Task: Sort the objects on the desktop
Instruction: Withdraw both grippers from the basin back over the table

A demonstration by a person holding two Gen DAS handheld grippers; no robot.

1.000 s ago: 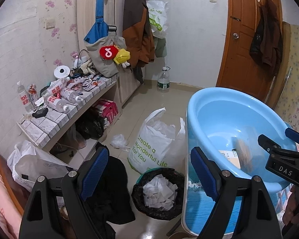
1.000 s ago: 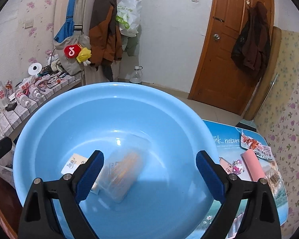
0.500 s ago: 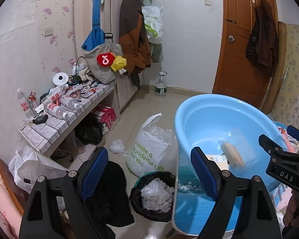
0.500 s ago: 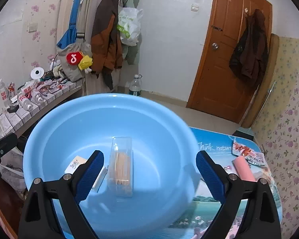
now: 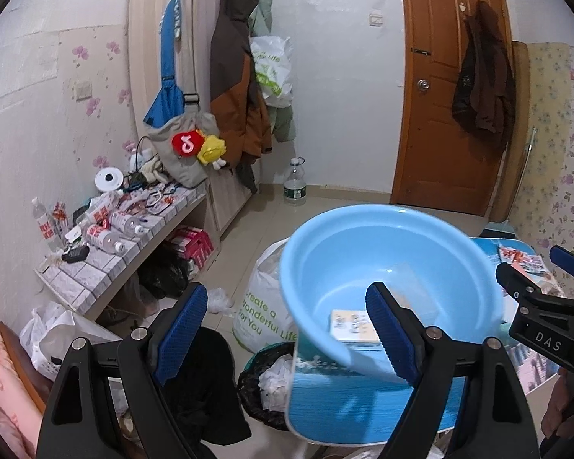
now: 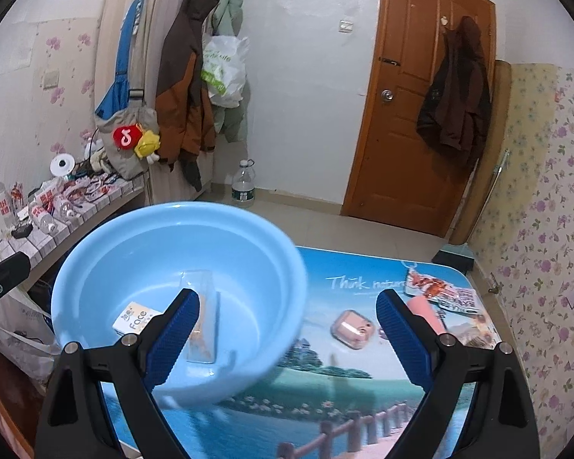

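A light blue basin (image 6: 107,252) stands on the left part of a small table (image 6: 333,413) with a printed landscape top. Inside the basin lie a clear plastic box of sticks (image 6: 206,329) and a white "Face" packet (image 6: 136,315). On the table to the right of the basin are a pink case (image 6: 352,329), a pink tube (image 6: 421,310) and a printed packet (image 6: 440,290). My right gripper (image 6: 287,340) hovers open above the basin's right rim with nothing between its fingers. My left gripper (image 5: 285,331) is open and empty, off the basin's (image 5: 363,237) left side.
Left of the table on the floor are a black bin of paper (image 5: 268,378), a white shopping bag (image 5: 264,306) and dark clothes (image 5: 206,382). A tiled shelf (image 5: 107,267) with bottles lines the left wall. Coats hang at the back, a water jug (image 5: 294,183) stands on the floor, and a wooden door (image 5: 447,95) is shut.
Both grippers have drawn back and risen, so the basin looks smaller and more of the table and its pink items shows. Both stay open. The clear box has shifted inside the basin.
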